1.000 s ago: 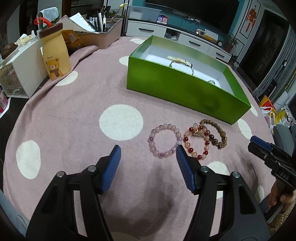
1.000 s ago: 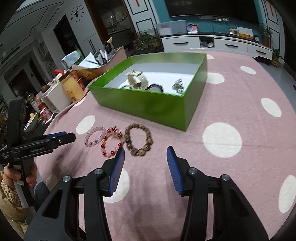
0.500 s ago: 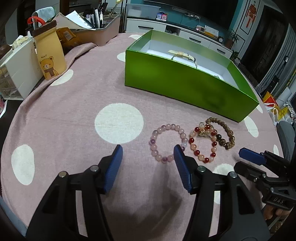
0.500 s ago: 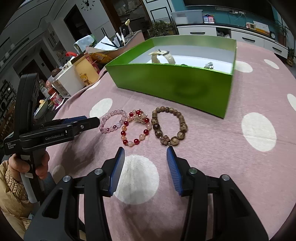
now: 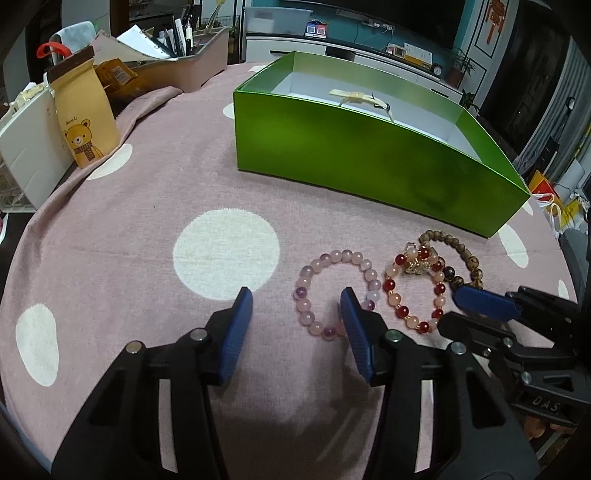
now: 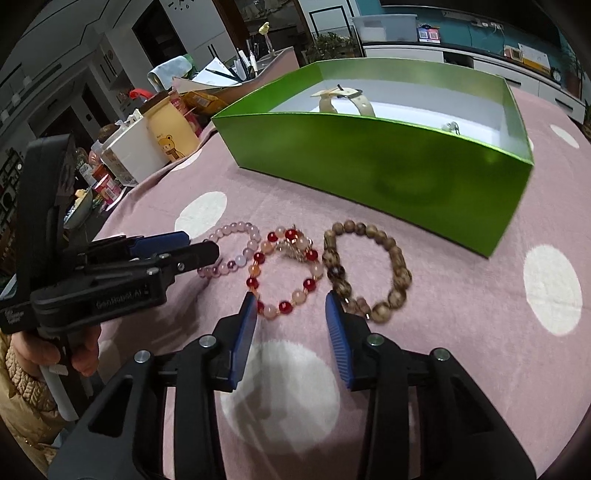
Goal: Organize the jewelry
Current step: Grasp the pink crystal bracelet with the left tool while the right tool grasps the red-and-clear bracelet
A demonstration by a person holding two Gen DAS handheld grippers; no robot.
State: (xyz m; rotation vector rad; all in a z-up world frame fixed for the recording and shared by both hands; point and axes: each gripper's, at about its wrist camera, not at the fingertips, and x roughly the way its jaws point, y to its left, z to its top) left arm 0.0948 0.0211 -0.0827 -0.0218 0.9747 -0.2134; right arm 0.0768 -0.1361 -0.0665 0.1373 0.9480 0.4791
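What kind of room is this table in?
Most likely a home living room. A low white cabinet runs under a dark TV on a teal wall, a clock hangs on another wall, and the table wears a pink polka-dot cloth.

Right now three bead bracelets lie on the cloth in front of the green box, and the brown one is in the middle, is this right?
Not quite: the right wrist view shows the red and peach bracelet in the middle. The brown bracelet lies at the right end, the pink bracelet at the left, all before the green box.
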